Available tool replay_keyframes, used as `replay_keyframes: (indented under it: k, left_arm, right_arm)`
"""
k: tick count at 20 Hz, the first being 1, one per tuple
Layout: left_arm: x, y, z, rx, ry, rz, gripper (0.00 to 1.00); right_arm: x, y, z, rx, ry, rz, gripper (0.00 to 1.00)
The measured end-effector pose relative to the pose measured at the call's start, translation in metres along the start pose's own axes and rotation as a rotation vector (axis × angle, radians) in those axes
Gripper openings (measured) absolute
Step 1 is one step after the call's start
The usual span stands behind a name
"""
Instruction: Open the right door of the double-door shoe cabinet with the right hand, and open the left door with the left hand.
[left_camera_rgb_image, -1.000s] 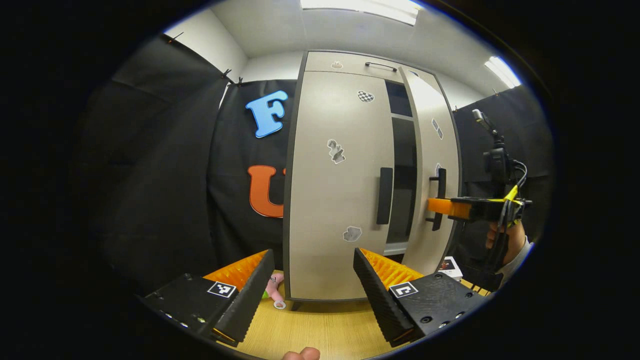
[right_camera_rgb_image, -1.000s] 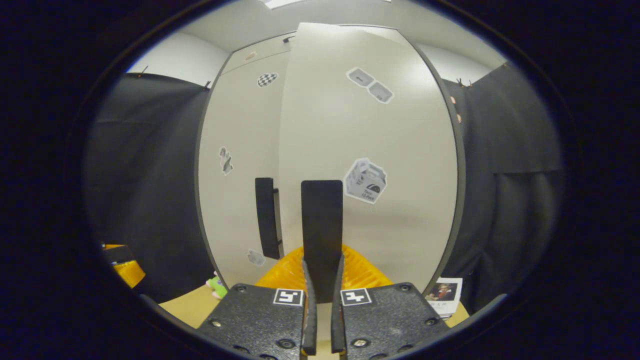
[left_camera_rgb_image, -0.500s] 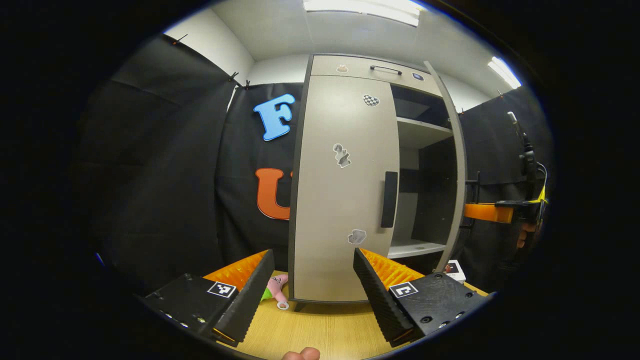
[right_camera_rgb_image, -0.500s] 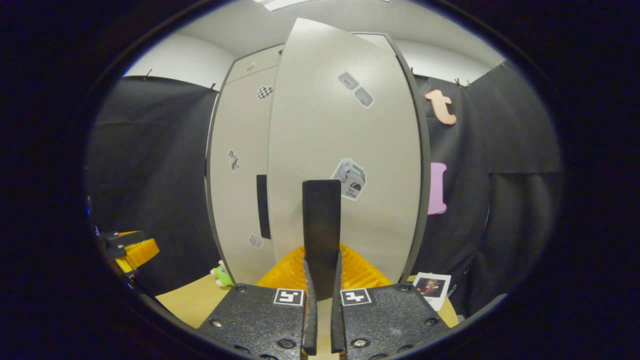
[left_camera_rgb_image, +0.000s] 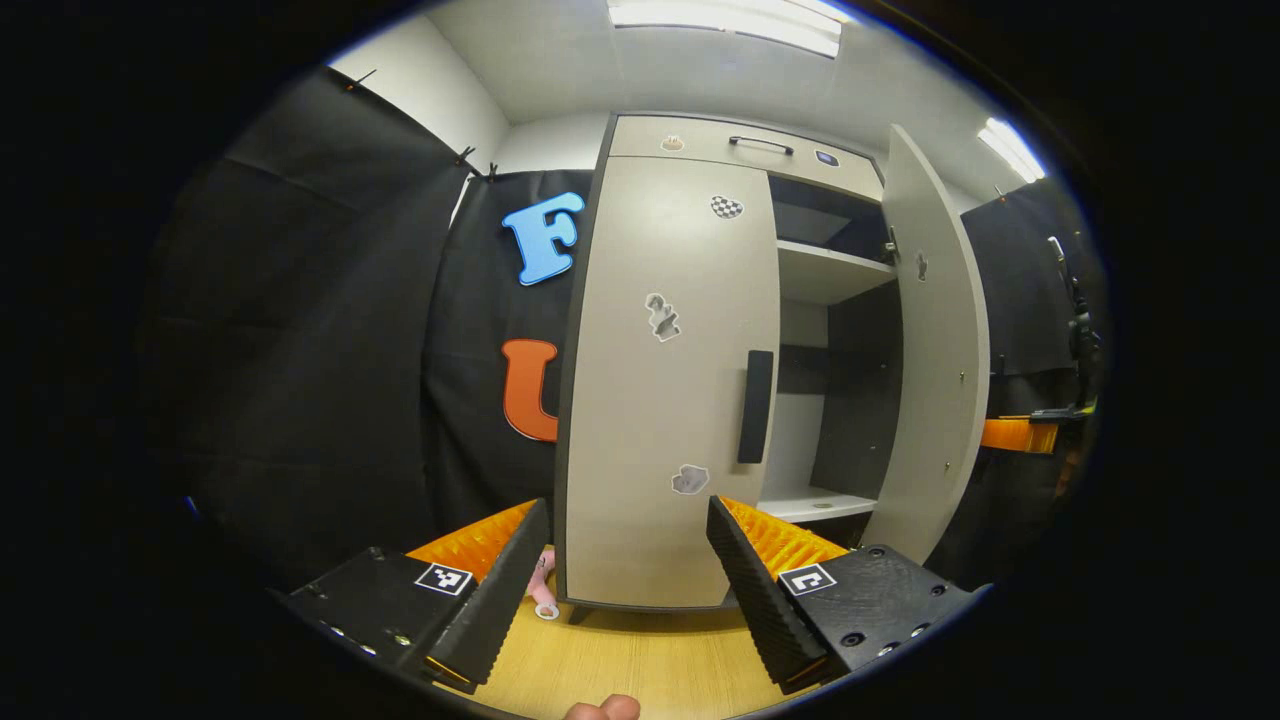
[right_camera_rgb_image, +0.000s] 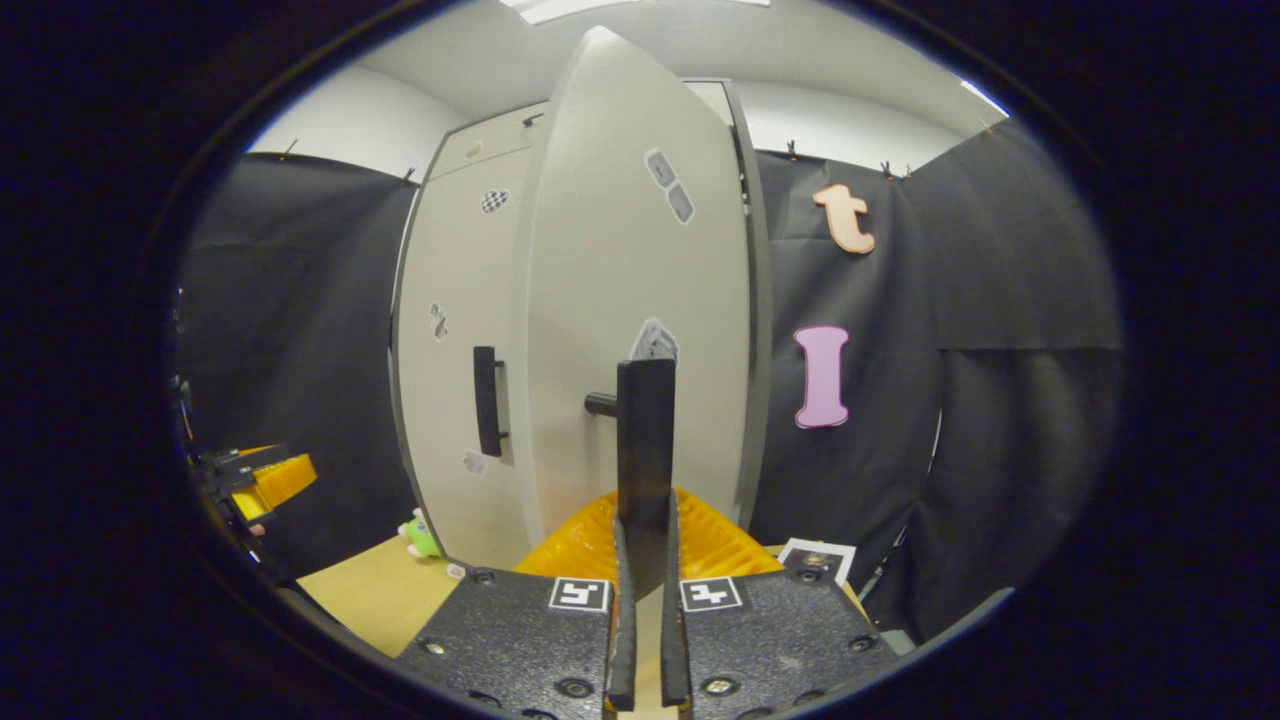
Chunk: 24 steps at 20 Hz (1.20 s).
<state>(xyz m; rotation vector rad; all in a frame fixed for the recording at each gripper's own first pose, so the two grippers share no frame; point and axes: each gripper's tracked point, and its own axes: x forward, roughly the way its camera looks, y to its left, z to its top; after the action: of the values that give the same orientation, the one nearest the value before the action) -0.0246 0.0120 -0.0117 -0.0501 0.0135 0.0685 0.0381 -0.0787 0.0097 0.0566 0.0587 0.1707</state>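
My right gripper (right_camera_rgb_image: 642, 560) has its fingers pinched on the right door handle (right_camera_rgb_image: 645, 450); right door (left_camera_rgb_image: 935, 350) stands swung wide, shelves (left_camera_rgb_image: 825, 275) exposed. My left gripper (left_camera_rgb_image: 625, 560) has fingers spread, holding nothing, just in front of the closed left door (left_camera_rgb_image: 665, 400), below its handle (left_camera_rgb_image: 755, 405). Shoe cabinet (left_camera_rgb_image: 740, 145) stands on the table (left_camera_rgb_image: 620, 665).

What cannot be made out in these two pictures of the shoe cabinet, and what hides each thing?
- Behind the closed beige left door, left gripper view: that half's shelves.
- Grey sticker on the open beige right door, right gripper view: partly hidden by the black bar handle.
- Small pink soft toy, left gripper view: mostly behind a finger.
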Motion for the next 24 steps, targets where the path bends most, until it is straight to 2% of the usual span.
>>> replay_keyframes:
  k: [6,9,13,14,16,20,24]
  left_arm:
    - [0.0,-0.015,-0.002,0.007,0.004,-0.02,0.95]
    - [0.002,-0.023,0.003,0.011,-0.01,-0.034,0.95]
    - [0.005,-0.028,0.005,0.012,-0.018,-0.043,0.95]
    - [0.006,-0.028,0.006,0.015,-0.018,-0.041,0.95]
    - [0.007,-0.028,0.006,0.02,-0.02,-0.038,0.95]
    - [0.008,-0.024,0.003,0.024,-0.016,-0.019,0.95]
    - [0.007,-0.016,0.0,0.028,-0.017,0.007,0.95]
  right_arm:
    - [-0.01,-0.027,-0.001,-0.002,-0.009,-0.051,0.13]
    - [-0.014,-0.05,-0.002,-0.002,-0.013,-0.111,0.12]
    - [-0.019,-0.095,-0.003,-0.019,-0.024,-0.222,0.04]
    - [-0.019,-0.101,-0.003,0.005,-0.023,-0.205,0.04]
    - [-0.017,-0.097,-0.004,0.068,-0.03,-0.163,0.04]
    - [-0.019,-0.101,-0.007,0.002,-0.024,-0.196,0.04]
    - [-0.056,-0.092,-0.005,-0.019,-0.057,-0.267,0.04]
